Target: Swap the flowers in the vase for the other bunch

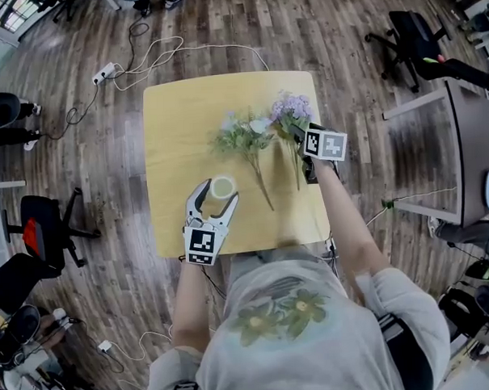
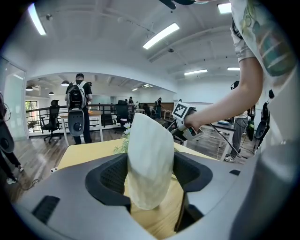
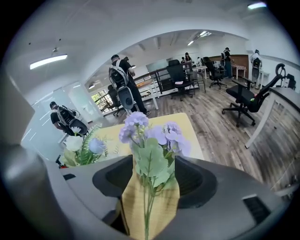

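Note:
The pale cream vase (image 1: 222,187) stands empty on the yellow table (image 1: 173,129), near its front edge. My left gripper (image 1: 216,201) is shut on it, and in the left gripper view the vase (image 2: 150,161) fills the gap between both jaws of that gripper (image 2: 150,183). Two bunches lie flat on the table: a white and blue one (image 1: 242,136) and a purple one (image 1: 292,111). My right gripper (image 1: 299,139) is at the purple bunch's stems. In the right gripper view the purple bunch (image 3: 152,140) has its thin stems between the wide jaws of that gripper (image 3: 152,185), which stands open and does not press on them.
The white and blue bunch (image 3: 82,147) lies just left of the purple one. Office chairs (image 1: 408,41) and a dark desk (image 1: 473,148) stand to the right, another chair (image 1: 40,227) to the left. A cable with a power strip (image 1: 103,73) lies on the floor behind the table. People stand far back.

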`<state>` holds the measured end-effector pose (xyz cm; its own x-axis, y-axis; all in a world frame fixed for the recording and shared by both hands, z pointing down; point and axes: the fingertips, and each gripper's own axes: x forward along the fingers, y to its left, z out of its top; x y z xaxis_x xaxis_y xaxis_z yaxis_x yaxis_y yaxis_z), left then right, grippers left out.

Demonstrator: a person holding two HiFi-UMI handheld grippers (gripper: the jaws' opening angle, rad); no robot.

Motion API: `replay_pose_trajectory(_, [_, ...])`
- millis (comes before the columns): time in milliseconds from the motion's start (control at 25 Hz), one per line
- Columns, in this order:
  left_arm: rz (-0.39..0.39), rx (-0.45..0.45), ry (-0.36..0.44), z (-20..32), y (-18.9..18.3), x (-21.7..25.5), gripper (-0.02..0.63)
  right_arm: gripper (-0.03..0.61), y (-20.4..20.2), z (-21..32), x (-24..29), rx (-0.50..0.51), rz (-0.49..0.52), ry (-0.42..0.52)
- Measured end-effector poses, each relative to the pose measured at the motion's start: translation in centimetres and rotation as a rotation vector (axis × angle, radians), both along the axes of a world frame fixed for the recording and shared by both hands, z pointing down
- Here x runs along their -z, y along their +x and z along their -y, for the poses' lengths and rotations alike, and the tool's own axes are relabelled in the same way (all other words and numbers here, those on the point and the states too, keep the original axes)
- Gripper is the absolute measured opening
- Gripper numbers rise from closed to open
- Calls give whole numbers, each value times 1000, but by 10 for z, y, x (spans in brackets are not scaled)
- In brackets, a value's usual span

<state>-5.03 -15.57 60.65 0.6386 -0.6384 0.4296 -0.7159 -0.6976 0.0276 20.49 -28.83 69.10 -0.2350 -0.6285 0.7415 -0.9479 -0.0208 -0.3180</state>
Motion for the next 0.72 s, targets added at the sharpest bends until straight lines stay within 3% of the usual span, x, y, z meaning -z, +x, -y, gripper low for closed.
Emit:
replay_pose_trajectory(200, [2, -4, -12, 3, -1, -2, 325, 255, -4, 6, -38, -12, -12, -97])
replay_pose_trajectory(400, [-4, -8, -12, 3, -3, -7, 325, 253, -11, 8, -60, -33, 11, -124])
replay_pose_trajectory(560, [-1, -8, -17, 4, 0, -8, 325, 136, -17, 11, -65, -15, 106, -139])
replay_pose_trajectory(720, [8, -10, -24, 1, 4, -10, 325, 83, -18, 9, -64, -22, 203, -108])
